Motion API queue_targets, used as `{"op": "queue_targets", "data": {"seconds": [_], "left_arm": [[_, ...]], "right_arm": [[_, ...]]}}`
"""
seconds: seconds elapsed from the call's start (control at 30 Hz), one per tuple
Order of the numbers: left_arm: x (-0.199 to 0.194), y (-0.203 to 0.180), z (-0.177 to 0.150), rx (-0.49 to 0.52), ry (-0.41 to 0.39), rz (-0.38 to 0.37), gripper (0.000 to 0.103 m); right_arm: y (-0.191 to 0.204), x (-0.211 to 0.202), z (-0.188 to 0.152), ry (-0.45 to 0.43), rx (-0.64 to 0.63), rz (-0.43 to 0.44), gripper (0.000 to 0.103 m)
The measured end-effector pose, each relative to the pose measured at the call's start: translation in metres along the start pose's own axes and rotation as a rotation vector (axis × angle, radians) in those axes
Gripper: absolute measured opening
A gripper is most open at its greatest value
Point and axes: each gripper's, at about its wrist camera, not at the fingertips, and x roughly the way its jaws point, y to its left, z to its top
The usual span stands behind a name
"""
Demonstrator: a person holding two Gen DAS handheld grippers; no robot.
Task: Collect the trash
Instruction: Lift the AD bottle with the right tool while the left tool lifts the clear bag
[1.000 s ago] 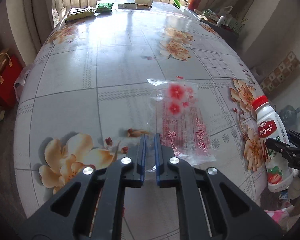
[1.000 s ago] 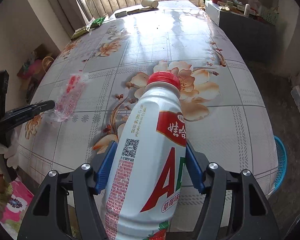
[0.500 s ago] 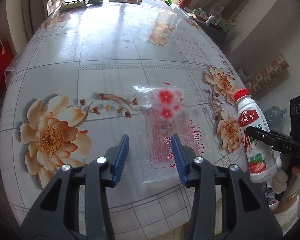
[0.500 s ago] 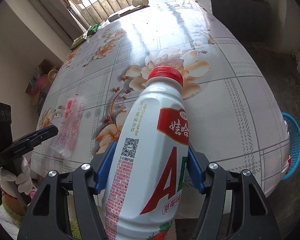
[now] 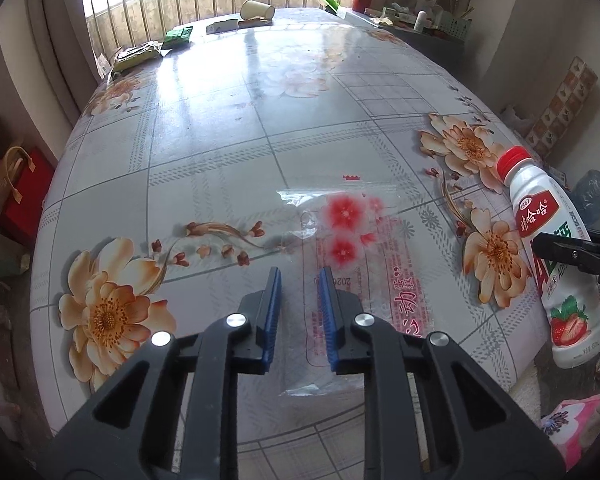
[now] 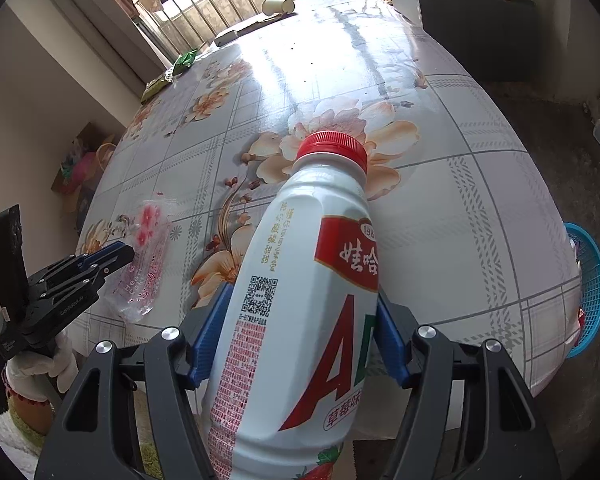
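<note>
1. While its jaws are closing, the left gripper is hanging over the near end of a clear bag that is lying flat near the table's front edge; the blue fingers are standing apart, not yet pinching the bag.
2. In the right wrist view, the left gripper is showing at the left, its tips just over the bag.
3. The right gripper is clamping a white bottle with a red cap, fingers pressing both sides, and holding it tilted past the table's near edge.
4. A blue basket is sitting on the floor at far right.
</note>
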Motion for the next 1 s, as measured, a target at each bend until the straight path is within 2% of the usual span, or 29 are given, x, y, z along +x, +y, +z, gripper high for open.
{"op": "queue_targets", "data": {"seconds": [0.1, 0.23, 0.7, 1.0], "left_arm": [[0.000, -0.005, -0.001, 0.015, -0.010, 0.011, 0.009], [0.000, -0.007, -0.002, 0.010, -0.021, 0.015, 0.006], [-0.008, -0.005, -0.002, -0.010, -0.056, -0.008, 0.004], [-0.018, -0.005, 0.000, -0.015, -0.086, -0.016, 0.004]], "right_arm": [[-0.001, -0.001, 0.000, 0.002, 0.005, -0.001, 0.064], [-0.001, -0.001, -0.001, -0.003, 0.005, -0.006, 0.064], [0.000, -0.005, -0.001, -0.011, 0.021, -0.019, 0.063], [-0.002, -0.013, -0.003, -0.027, 0.044, 0.008, 0.063]]}}
